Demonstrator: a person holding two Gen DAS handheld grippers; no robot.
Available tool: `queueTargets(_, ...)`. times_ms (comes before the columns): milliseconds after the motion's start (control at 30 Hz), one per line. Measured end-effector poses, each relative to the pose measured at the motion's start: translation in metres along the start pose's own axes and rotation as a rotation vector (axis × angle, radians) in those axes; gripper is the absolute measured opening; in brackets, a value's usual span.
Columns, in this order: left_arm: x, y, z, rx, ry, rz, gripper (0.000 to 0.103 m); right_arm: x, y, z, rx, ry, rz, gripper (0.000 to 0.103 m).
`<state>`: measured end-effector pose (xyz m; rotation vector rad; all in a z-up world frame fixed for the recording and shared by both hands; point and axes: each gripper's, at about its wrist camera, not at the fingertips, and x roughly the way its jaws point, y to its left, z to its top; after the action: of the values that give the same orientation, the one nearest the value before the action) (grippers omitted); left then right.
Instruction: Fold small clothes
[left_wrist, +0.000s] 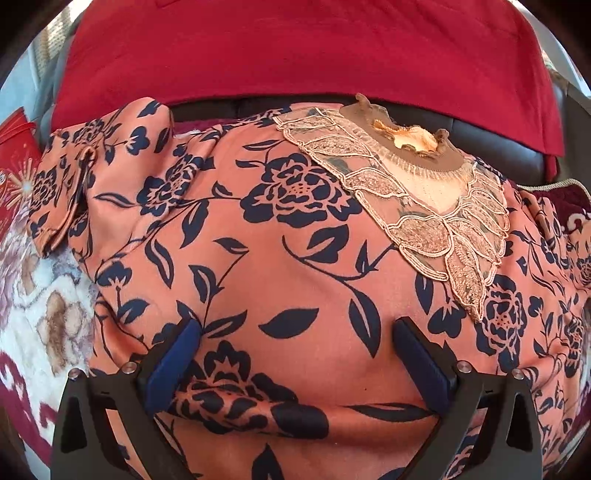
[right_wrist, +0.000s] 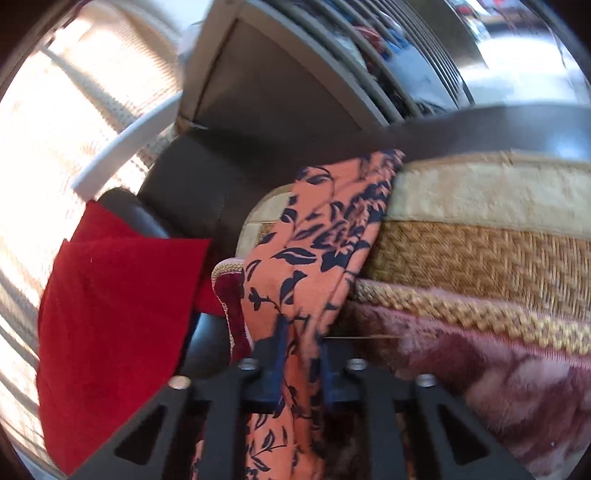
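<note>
The orange top (left_wrist: 295, 236) with dark blue flowers lies spread out flat on a sofa seat, filling the middle of the left wrist view. It is laid out flat so it can be folded. Its lace collar (left_wrist: 424, 218) sits at the upper right of that frame, near the red cushion (left_wrist: 295, 48) that leans along the top. One sleeve (left_wrist: 70, 195) lies bunched at the left edge, over a fluffy patterned blanket (left_wrist: 44, 306).

The left tongs (left_wrist: 295, 347) point down at the cloth near the bottom of the frame. Their blue pads stand wide apart and hold nothing. They look ready to press the middle of the top flat, or to wait while the other side gets moved.

In the right wrist view, the right tongs (right_wrist: 299, 339) are squeezed together on a strip of the same orange cloth, low in the middle of the frame. That strip runs up toward a woven straw-coloured cushion (right_wrist: 480, 254). The tongs probably pinch it there so that side can be pulled over the flat part.
</note>
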<state>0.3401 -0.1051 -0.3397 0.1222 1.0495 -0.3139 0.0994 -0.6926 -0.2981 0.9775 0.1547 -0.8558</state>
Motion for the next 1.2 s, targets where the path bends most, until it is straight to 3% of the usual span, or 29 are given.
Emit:
queueTargets(100, -0.012, 0.004, 0.004, 0.001, -0.075, 0.038, 0.103, -0.001, 0.013, -0.012, -0.025, 0.001, 0.035, 0.008)
queueTargets(233, -0.033, 0.022, 0.008, -0.051, -0.187, 0.076, 0.103, -0.015, 0.064, -0.042, -0.128, 0.008, 0.109, 0.008)
queueTargets(433, -0.054, 0.063, 0.011, -0.124, -0.266, 0.177, 0.103, -0.041, 0.164, -0.131, -0.282, 0.166, 0.319, 0.008)
queueTargets(633, -0.081, 0.105, 0.013, -0.199, -0.385, 0.295, 0.103, -0.038, 0.258, -0.272, -0.483, 0.503, 0.514, 0.009)
queueTargets(767, -0.089, 0.125, 0.012, -0.228, -0.407, 0.317, 0.103, -0.023, 0.277, -0.351, -0.531, 0.779, 0.552, 0.013)
queueTargets(867, -0.088, 0.130, 0.011, -0.217, -0.402, 0.318, 0.103, -0.017, 0.269, -0.384, -0.531, 0.934, 0.516, 0.029)
queueTargets(933, -0.089, 0.130, 0.007, -0.214, -0.394, 0.311, 0.103, -0.010, 0.260, -0.382, -0.464, 0.978, 0.521, 0.033)
queueTargets(967, -0.089, 0.130, 0.006, -0.218, -0.390, 0.298, 0.103, -0.011, 0.251, -0.381, -0.432, 0.989, 0.521, 0.044)
queueTargets(1000, -0.090, 0.131, 0.005, -0.220, -0.388, 0.279, 0.103, -0.007, 0.247, -0.377, -0.396, 0.996, 0.519, 0.072)
queueTargets(1033, -0.091, 0.132, 0.003, -0.227, -0.380, 0.266, 0.103, -0.007, 0.237, -0.373, -0.352, 0.989, 0.511, 0.081)
queueTargets(1100, -0.089, 0.138, 0.002, -0.248, -0.357, 0.255, 0.103, -0.013, 0.214, -0.368, -0.262, 0.935, 0.489, 0.085)
queueTargets(1200, -0.084, 0.149, 0.001, -0.288, -0.312, 0.253, 0.103, 0.005, 0.202, -0.371, -0.165, 0.950, 0.448, 0.085)
